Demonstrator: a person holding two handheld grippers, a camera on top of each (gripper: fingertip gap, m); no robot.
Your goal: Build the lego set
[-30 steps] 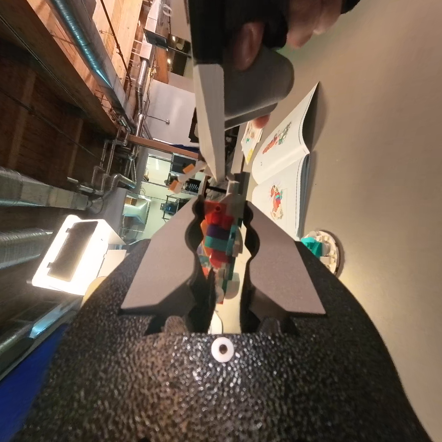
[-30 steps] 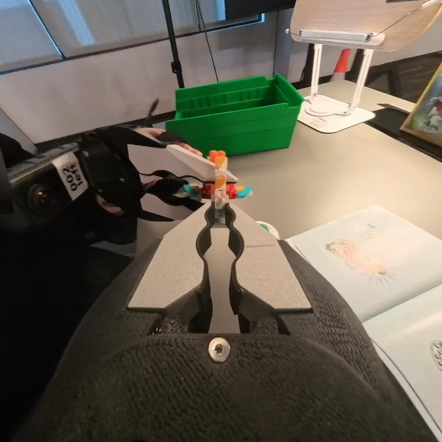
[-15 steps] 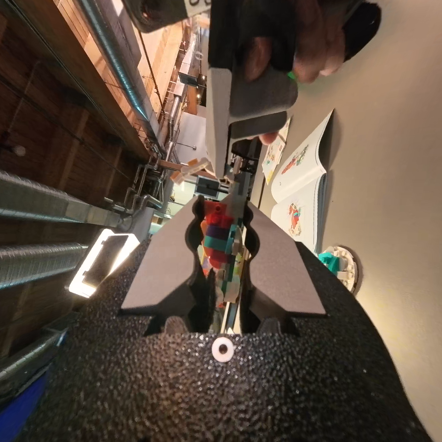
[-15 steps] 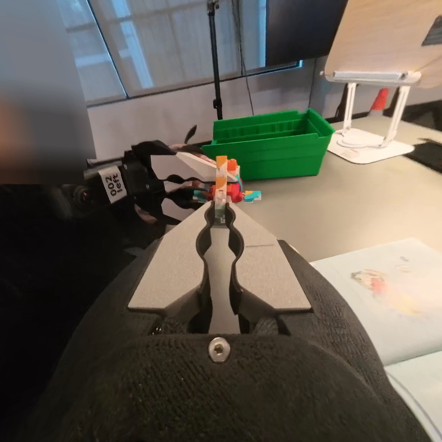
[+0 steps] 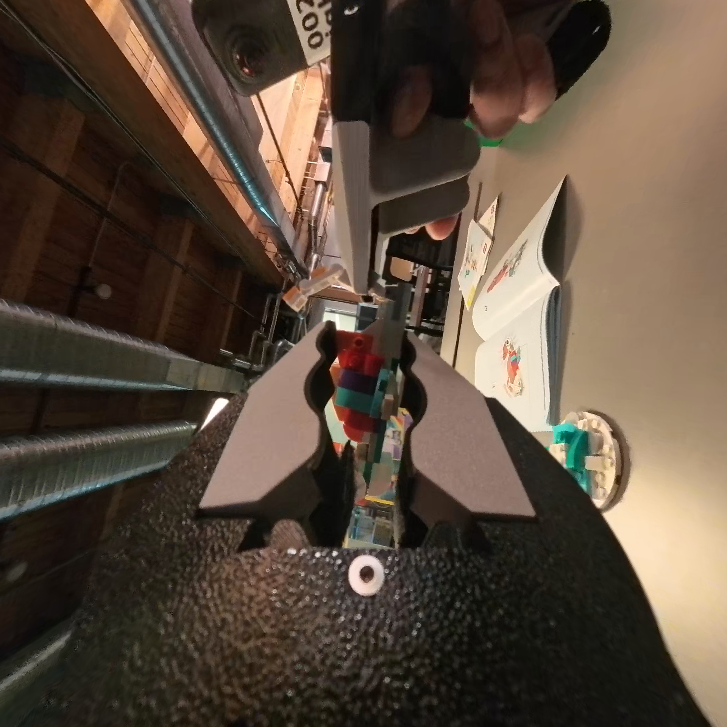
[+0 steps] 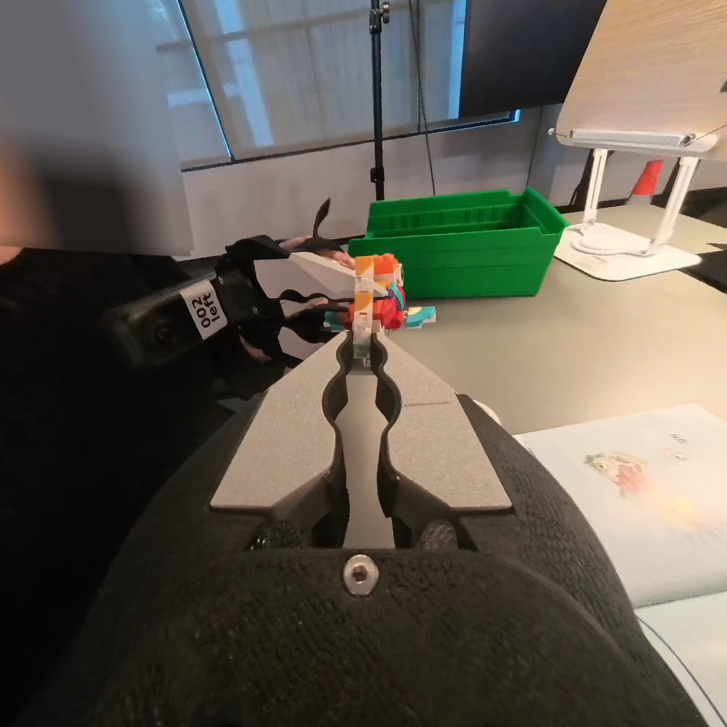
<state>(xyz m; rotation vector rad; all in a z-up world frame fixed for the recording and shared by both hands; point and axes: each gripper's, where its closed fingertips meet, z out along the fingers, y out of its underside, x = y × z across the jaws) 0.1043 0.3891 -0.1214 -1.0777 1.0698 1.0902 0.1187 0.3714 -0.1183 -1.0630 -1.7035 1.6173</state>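
Observation:
My left gripper [image 5: 369, 338] is shut on a small lego model [image 5: 356, 389] of red, purple and teal bricks, held in the air on its side. My right gripper [image 6: 362, 338] is shut on the lower end of a white and orange lego strip [image 6: 362, 299]. The strip stands upright against the front of the model [image 6: 389, 310]. In the right wrist view the left gripper [image 6: 354, 301] reaches in from the left. In the left wrist view the right gripper [image 5: 366, 291] comes down from above, with the strip [image 5: 310, 289] at its tips. I cannot tell whether the strip is joined to the model.
A green bin [image 6: 452, 251] stands on the grey table behind the model. An open instruction booklet [image 6: 629, 491] lies at the right; it also shows in the left wrist view [image 5: 515, 314]. A round white plate with teal bricks [image 5: 582, 452] sits near it. A white stand [image 6: 629, 255] is at the back right.
Both grippers have risen and drawn closer together. The strip now sits tight against the model. Both grippers stay shut on their pieces.

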